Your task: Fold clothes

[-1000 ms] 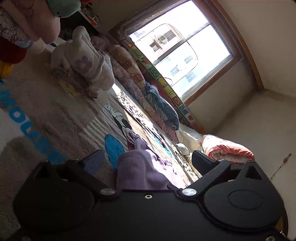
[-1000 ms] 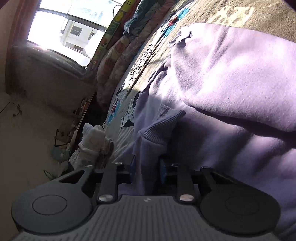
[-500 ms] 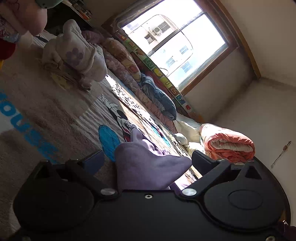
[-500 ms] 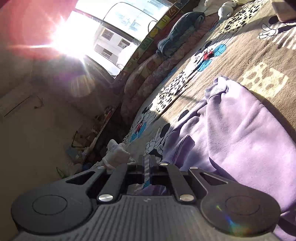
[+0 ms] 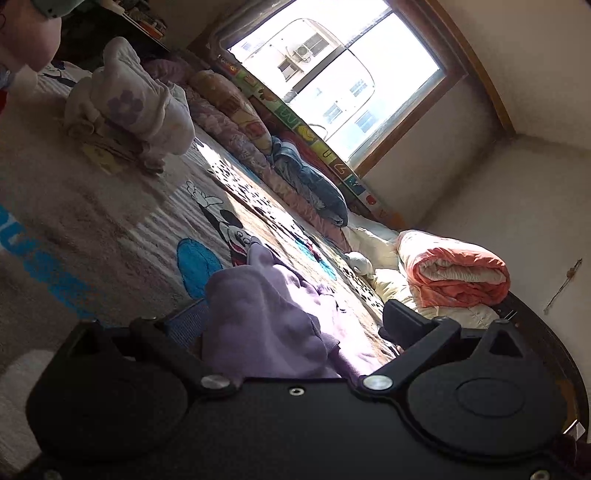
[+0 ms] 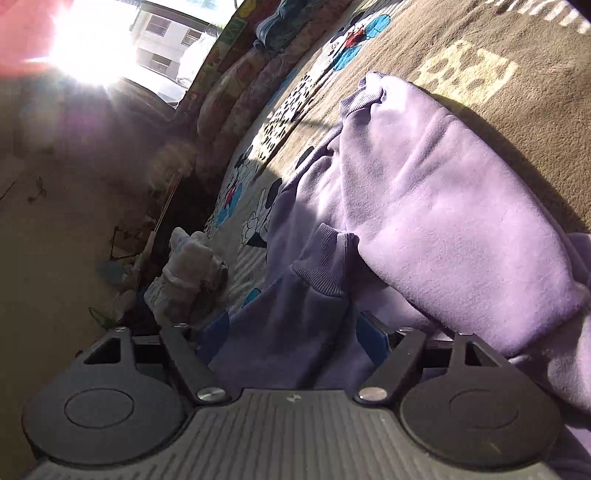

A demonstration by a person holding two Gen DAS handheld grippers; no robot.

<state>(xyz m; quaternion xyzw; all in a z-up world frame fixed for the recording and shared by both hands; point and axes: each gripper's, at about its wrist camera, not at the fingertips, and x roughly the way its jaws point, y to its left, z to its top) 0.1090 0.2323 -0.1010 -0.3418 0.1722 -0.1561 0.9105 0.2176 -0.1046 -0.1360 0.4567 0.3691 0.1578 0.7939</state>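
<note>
A lilac sweatshirt (image 6: 443, 206) lies bunched on a brown cartoon-print blanket (image 6: 554, 122). One ribbed sleeve cuff (image 6: 325, 258) sticks up just ahead of my right gripper (image 6: 293, 332). That gripper is open, and the sleeve lies loose between its blue-padded fingers (image 6: 373, 334). In the left wrist view the same sweatshirt (image 5: 266, 310) forms a mound between the fingers of my left gripper (image 5: 295, 325). The left gripper is open wide and neither finger presses the cloth. The sweatshirt's near part is hidden under both gripper bodies.
A stack of folded pale clothes (image 5: 136, 107) sits at the blanket's far left, seen also as the pale stack (image 6: 188, 273). Rolled bedding (image 5: 306, 177) lines the wall under the window. An orange-pink quilt roll (image 5: 454, 269) lies to the right. A person's head (image 5: 26, 33) is top left.
My right gripper was shut on the lilac sleeve, then lifted; now it is open and low with the sleeve loose between its fingers. The left gripper stayed open while the cloth mound shifted.
</note>
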